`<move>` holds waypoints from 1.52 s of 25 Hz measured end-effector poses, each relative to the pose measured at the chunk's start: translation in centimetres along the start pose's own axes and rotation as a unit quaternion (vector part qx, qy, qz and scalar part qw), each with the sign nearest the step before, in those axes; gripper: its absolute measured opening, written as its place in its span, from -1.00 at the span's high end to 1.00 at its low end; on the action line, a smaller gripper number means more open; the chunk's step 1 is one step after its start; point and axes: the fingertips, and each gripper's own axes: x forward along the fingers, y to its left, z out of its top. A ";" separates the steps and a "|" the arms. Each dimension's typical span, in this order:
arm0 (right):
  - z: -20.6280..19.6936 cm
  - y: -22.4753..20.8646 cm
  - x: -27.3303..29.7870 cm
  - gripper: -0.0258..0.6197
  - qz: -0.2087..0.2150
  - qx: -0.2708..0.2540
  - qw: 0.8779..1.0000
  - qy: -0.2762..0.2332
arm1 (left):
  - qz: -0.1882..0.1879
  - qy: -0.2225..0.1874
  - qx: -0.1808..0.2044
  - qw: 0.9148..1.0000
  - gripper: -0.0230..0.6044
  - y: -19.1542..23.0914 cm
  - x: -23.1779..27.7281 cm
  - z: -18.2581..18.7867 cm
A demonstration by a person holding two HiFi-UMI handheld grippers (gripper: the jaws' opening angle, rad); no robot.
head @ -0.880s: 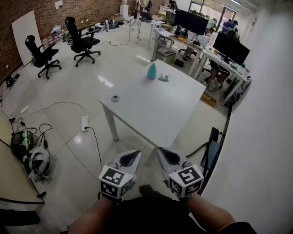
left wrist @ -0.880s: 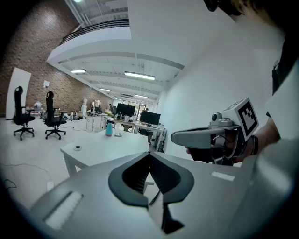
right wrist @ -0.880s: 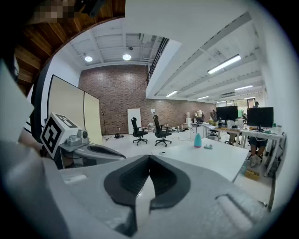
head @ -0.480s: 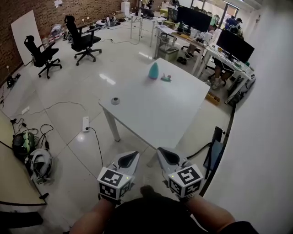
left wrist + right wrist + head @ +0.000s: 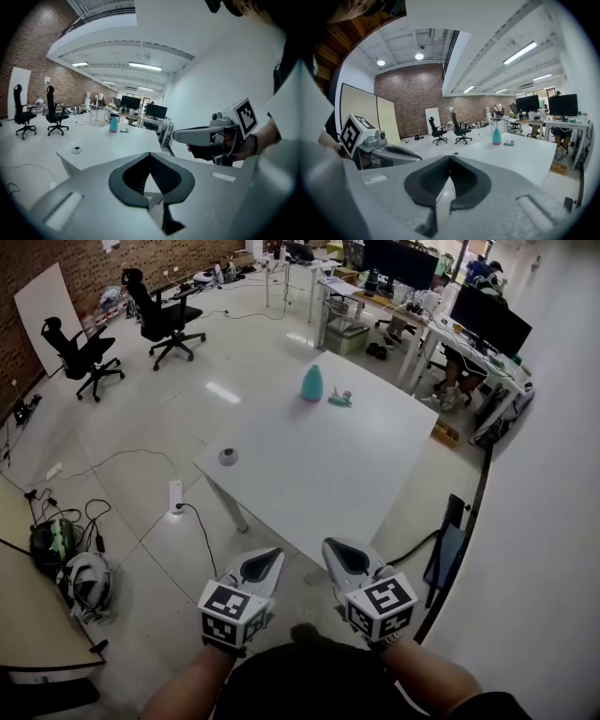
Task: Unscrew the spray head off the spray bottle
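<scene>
Desk (image 5: 319,474); L tongs (image 5: 272,559) beside R tongs (image 5: 336,549)

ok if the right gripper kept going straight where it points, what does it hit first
Probably the near end of the white rectangular table, short of the teal spray bottle; only open air shows before the right gripper, but depth is unclear.

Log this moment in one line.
left gripper: shut, empty | right gripper: shut, empty | teal bottle: upright on table, far side, untouched

Teal bottle (image 5: 311,382) on a white table (image 5: 328,474). Left gripper (image 5: 270,559) and right gripper (image 5: 336,549) grey with black pads (image 5: 129,180); cubes (image 5: 232,610) black-and-white squares. Far left, black chairs (image 5: 159,315), red-brown brick wall (image 5: 14,324).
</scene>
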 end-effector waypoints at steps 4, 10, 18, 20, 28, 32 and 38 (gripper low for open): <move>0.9 -2.1 1.4 0.94 0.007 0.010 1.000 -0.002 | 0.006 0.007 0.008 1.000 0.88 0.8 2.0 1.6; 1.3 -5.5 3.1 0.94 0.018 0.021 1.000 -0.003 | 0.017 0.020 0.012 1.000 0.88 1.8 5.5 3.0; 1.8 -8.0 4.2 0.94 0.024 0.033 0.999 -0.005 | 0.027 0.029 0.017 0.999 0.88 2.5 7.8 4.2; 1.8 -8.4 4.3 0.94 0.024 0.035 0.999 -0.002 | 0.027 0.028 0.019 0.999 0.88 2.6 8.3 4.7; 2.0 -9.2 5.5 0.94 0.007 0.039 0.999 -0.004 | 0.011 0.029 0.026 0.999 0.88 3.9 9.3 5.3; 2.3 -9.1 6.6 0.94 -0.014 0.045 0.999 -0.011 | -0.006 0.031 0.036 0.999 0.88 5.2 9.5 5.6; 3.3 -8.1 9.3 0.94 -0.050 0.052 0.997 -0.014 | -0.038 0.033 0.047 0.998 0.88 8.6 9.4 6.7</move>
